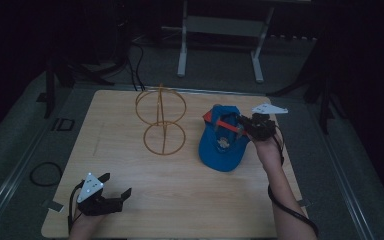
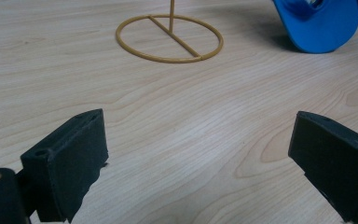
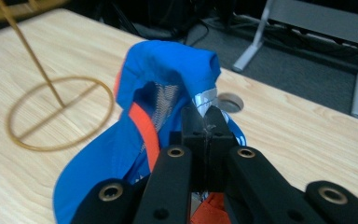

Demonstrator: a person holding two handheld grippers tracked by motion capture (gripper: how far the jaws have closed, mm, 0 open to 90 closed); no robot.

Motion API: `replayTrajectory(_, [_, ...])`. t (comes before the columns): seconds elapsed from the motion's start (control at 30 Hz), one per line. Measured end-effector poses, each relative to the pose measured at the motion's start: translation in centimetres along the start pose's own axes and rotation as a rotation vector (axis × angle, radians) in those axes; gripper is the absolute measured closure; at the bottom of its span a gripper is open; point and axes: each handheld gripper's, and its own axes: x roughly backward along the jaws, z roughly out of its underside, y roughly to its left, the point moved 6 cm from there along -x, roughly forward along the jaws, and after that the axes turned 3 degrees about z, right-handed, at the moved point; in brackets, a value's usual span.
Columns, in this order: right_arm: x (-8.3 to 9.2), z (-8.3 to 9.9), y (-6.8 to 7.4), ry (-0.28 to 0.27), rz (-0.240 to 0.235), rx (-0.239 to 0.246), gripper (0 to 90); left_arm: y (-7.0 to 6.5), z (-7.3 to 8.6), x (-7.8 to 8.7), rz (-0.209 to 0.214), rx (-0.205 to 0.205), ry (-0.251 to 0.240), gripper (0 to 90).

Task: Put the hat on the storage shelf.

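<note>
A: Where's the cap?

B: Blue fabric baseball cap w/ orange trim (image 1: 222, 143) sits right of centre in the high view, crown pinched up, brim sagging toward the light wooden table (image 1: 180, 200). In the right gripper view it's centre frame (image 3: 168, 70), folded over on itself.

A: How'd it handle?

B: Light and floppy, I'd say. Cloth crumples wherever it's pinched, brim looks like the only stiffish part. Not fragile, not slippery. Best hold prob. the back edge or strap area, where there's a doubled seam; grabbing the thin mesh lining risks a slip.

A: Jaws?

B: Right gripper (image 3: 208, 128) is clamped tight on the cap's inner edge near a white label, fabric squeezed between the pads. Left gripper (image 1: 111, 187) is lower left of the high view, jaws wide apart w/ nothing between them, just bare wood ahead.

A: Anything around it?

B: Yellow wire stand w/ round base and ring top (image 1: 162, 120), upper centre, just left of the cap, not touching as far as I can tell. Its base (image 2: 169, 38) is at the top of the left gripper view. Grey desk frame (image 1: 220, 30) on the floor beyond the table, top of frame.
</note>
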Motion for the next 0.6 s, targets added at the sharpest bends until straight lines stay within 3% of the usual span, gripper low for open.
replayTrajectory(0.4, [5.0, -4.5, 1.3, -0.113, -0.009, 0.071, 90.0, -1.4, -2.8, 0.3, 0.051, -0.006, -0.033, 4.9])
replayTrajectory(0.6, [7.1, -6.5, 1.8, -0.155, 0.004, 0.104, 90.0, -1.8, -5.3, 0.4, 0.062, -0.034, -0.049, 4.9])
